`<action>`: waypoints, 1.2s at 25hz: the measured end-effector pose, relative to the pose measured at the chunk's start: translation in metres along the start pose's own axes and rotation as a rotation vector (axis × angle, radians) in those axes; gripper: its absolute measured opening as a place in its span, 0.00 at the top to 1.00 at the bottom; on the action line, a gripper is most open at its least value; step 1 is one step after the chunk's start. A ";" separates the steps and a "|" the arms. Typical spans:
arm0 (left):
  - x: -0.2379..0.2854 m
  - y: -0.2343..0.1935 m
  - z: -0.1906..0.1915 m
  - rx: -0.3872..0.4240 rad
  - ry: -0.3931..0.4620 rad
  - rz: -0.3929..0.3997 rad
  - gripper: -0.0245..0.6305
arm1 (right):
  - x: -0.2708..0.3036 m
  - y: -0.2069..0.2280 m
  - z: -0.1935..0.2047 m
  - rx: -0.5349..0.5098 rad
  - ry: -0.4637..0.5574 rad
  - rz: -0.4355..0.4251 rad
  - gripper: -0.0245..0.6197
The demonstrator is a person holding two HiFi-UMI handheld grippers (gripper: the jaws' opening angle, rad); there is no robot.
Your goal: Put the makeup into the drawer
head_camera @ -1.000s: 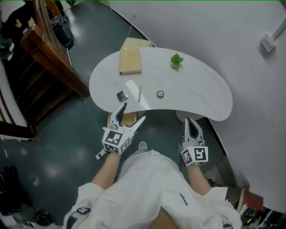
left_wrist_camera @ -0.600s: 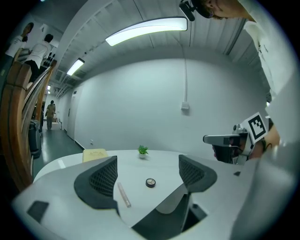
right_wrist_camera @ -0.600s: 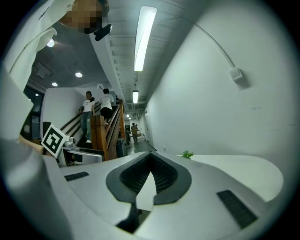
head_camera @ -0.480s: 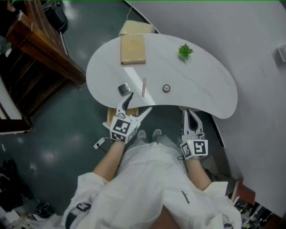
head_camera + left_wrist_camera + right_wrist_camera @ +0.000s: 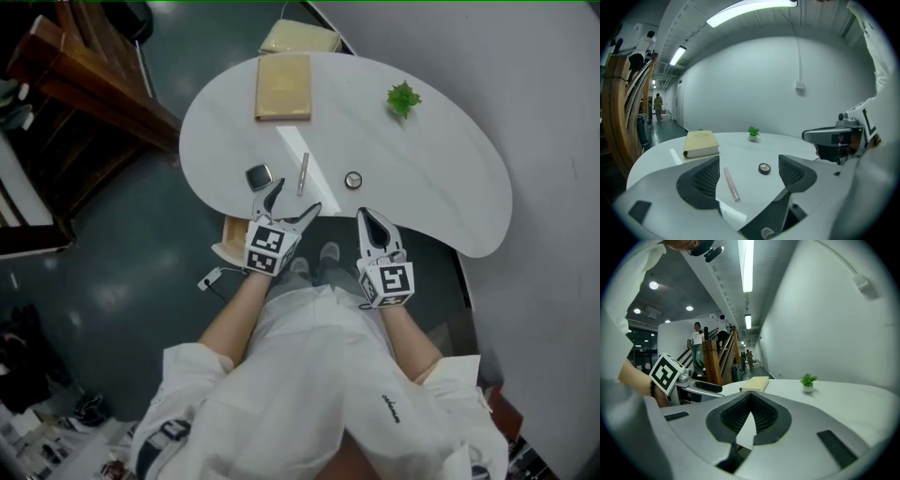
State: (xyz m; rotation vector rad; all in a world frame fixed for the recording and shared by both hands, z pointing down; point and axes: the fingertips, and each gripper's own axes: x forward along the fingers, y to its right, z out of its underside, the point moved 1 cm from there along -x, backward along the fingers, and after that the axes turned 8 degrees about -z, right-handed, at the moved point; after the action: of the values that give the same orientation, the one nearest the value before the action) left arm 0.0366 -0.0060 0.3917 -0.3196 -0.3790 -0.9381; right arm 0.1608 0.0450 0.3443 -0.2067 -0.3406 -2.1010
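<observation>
The makeup lies on the white surface (image 5: 422,178), and none of it is in the drawer yet. We see a thin pink stick (image 5: 731,184), a little round case (image 5: 764,168) and a small dark square case (image 5: 259,176). All three sit close to the near rim. The left gripper (image 5: 747,173) is spread wide with nothing in it. It points at the stick and the round case, which lie just past its jaws and are not touched. The right gripper (image 5: 750,411) is squeezed together on nothing and hangs beside the left one at the rim. Here is what we think could go wrong. The stick is round and thin, so a bump from one jaw may make it roll away or drop off the rim. The round case is flat and low, so the jaws may slide over it and only push it along. The square case sits right by the left gripper, so a careless swing may knock it to the floor. A tan wooden corner (image 5: 228,249) peeks out under the surface, and we guess it is the drawer. Most of it is hidden, so a piece let go too early may fall beside it. Farther back stand a book (image 5: 283,86) and a tiny green plant (image 5: 403,97), well apart from the makeup.
</observation>
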 end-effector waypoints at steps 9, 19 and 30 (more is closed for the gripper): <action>0.063 -0.015 0.039 -0.021 -0.143 -0.138 0.36 | 0.050 0.022 0.033 0.043 -0.071 -0.171 0.94; 0.108 -0.025 0.084 -0.011 -0.313 -0.151 0.41 | 0.086 0.029 0.062 0.074 -0.132 -0.184 0.94; 0.122 -0.042 0.101 -0.008 -0.377 -0.196 0.60 | 0.098 0.026 0.066 0.076 -0.147 -0.181 0.94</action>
State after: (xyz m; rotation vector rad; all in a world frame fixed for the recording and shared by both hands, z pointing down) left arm 0.0494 -0.0743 0.5402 -0.4744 -0.7625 -1.0723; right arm 0.1327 -0.0258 0.4386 -0.2955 -0.5439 -2.2514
